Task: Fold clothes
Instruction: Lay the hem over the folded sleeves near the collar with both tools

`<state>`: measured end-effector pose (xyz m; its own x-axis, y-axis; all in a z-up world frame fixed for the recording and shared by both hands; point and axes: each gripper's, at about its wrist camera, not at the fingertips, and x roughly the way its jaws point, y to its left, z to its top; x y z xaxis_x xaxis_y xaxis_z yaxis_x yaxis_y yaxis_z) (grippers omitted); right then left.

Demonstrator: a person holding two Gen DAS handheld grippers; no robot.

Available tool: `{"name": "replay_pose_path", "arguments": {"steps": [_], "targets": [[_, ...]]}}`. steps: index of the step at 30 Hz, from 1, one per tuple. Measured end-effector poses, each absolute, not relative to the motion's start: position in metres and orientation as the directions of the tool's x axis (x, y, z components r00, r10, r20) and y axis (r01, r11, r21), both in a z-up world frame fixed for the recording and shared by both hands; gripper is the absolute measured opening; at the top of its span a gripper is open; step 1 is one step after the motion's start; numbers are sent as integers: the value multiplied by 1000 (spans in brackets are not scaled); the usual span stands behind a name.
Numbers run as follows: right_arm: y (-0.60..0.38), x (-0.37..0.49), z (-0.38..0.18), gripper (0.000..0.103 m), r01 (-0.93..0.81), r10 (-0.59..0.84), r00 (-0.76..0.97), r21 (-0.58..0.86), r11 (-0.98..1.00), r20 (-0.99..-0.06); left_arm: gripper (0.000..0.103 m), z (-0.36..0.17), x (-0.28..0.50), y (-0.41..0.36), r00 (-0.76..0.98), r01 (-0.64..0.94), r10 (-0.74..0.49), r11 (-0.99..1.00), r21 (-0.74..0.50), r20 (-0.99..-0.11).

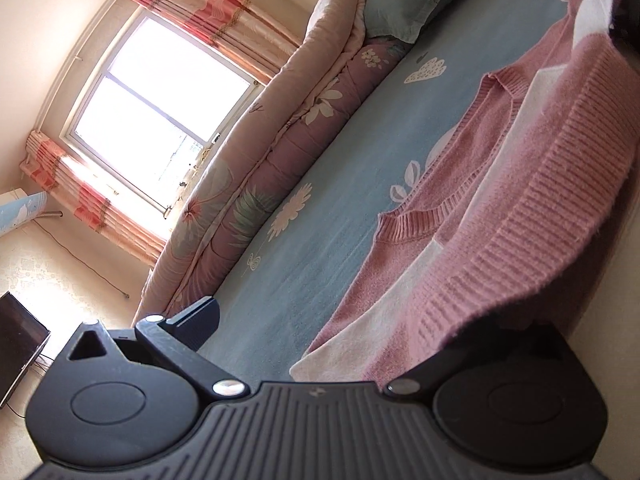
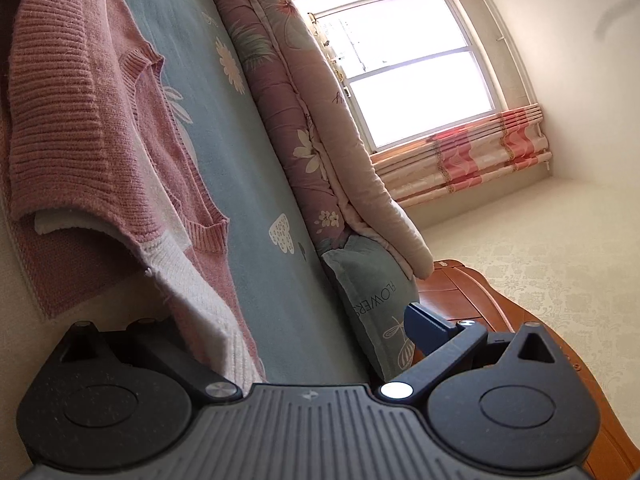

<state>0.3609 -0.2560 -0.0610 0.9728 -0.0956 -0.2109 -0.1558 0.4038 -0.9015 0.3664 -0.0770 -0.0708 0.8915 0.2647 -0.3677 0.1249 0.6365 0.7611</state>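
So we had the sweater [image 1: 532,184] hem lifted off the bed [image 1: 320,216], left tool [image 1: 344,320] and right tool [image 2: 304,320] both spread wide, fold barely half done.

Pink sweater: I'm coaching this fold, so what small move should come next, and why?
Probably carry the ribbed hem forward and lay it down near the neckline. The hem is raised off the bed, draped over one finger each of the left tool and the right tool. Both tools are spread open, and the rest of the sweater lies flat on the blue sheet.
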Motion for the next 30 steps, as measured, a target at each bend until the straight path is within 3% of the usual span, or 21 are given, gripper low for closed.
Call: {"name": "replay_pose_path", "arguments": {"steps": [3,11,20,30], "targets": [[-258,365,-58,103,-187,-97,962,-876,445,-255,103,-75,371,-67,861,149,266,683,715,-434],[-274,299,-24,103,-296,-1,932,-765,571,-362,103,-67,344,-67,873,194,215,670,717,-438],[-290,271,-41,103,-403,28,885,-735,546,-464,103,-62,339,-71,873,235,160,690,684,-462],[-310,295,-45,103,-331,-63,901,-774,539,-429,103,-60,360,-71,871,248,140,703,666,-471]]}}
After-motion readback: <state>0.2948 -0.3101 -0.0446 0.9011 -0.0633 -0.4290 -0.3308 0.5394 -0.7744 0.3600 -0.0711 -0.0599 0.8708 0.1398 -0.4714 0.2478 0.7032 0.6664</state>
